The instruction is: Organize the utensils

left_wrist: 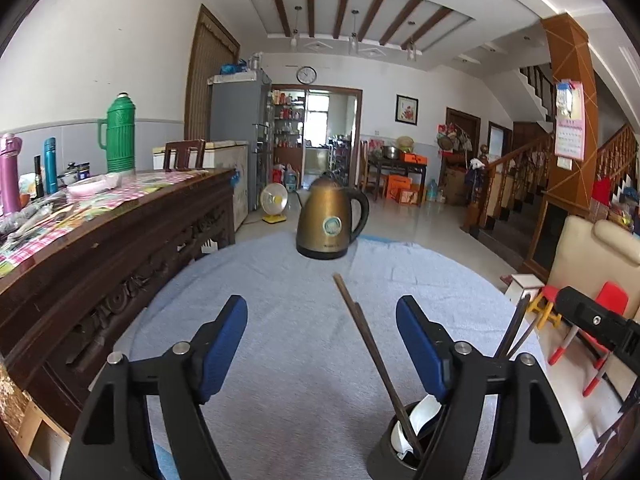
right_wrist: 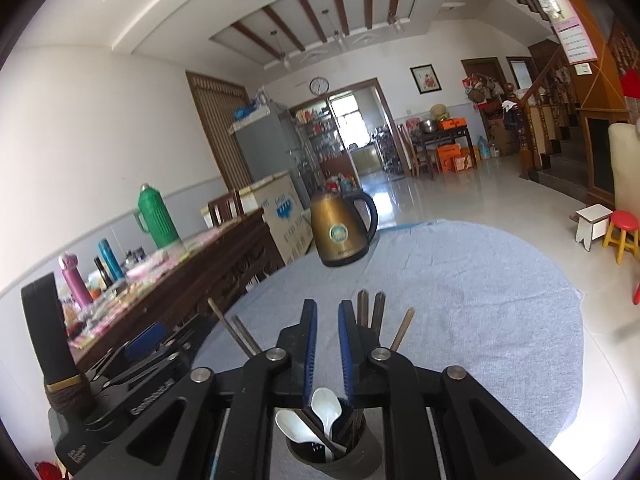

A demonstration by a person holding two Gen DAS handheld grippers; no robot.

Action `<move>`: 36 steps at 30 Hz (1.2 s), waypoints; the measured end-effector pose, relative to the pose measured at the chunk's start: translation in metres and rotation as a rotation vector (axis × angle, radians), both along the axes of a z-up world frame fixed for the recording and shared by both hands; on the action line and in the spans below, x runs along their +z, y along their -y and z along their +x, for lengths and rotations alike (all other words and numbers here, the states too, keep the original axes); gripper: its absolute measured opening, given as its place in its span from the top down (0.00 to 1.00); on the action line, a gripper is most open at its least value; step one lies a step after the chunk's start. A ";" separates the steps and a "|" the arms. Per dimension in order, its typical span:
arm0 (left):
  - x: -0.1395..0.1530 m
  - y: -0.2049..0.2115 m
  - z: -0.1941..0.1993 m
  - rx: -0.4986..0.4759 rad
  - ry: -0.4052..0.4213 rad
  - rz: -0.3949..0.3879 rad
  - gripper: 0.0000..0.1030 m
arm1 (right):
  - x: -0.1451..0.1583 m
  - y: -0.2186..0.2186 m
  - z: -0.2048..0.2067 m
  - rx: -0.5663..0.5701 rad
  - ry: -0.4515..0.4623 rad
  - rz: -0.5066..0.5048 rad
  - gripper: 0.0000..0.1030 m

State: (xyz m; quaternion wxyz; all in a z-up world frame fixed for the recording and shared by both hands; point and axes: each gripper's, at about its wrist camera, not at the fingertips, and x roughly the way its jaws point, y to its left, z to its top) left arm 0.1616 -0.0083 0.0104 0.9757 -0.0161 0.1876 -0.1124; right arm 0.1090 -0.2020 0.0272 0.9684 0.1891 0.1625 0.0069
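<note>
Wooden chopsticks [right_wrist: 236, 334] stand tips-down in holder [right_wrist: 334, 456]; left gripper [left_wrist: 320, 344] spread, right gripper [right_wrist: 328, 340] narrowly parted, empty.

dark holder [right_wrist: 334, 458] on blue cloth, white spoons [right_wrist: 326, 404] & brown chopsticks [right_wrist: 370, 310] upright inside

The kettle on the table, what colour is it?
The kettle is bronze-gold with a black handle and base, clearest in the left wrist view.

Bronze kettle [left_wrist: 331, 221] being displayed far on blue cloth [left_wrist: 280, 320], green thermos [left_wrist: 120, 136] being kept on left sideboard [left_wrist: 120, 236].
</note>
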 end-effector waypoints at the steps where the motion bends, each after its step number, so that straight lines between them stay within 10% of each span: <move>1: 0.002 -0.004 -0.001 0.009 0.001 -0.006 0.23 | 0.001 0.002 -0.003 -0.004 0.008 0.006 0.79; 12: 0.008 -0.026 -0.009 0.068 -0.053 0.057 0.14 | 0.017 0.024 -0.031 -0.092 0.053 -0.009 0.48; 36: 0.006 -0.028 -0.068 0.178 -0.124 0.191 0.14 | -0.018 -0.028 -0.065 0.055 -0.126 -0.114 0.38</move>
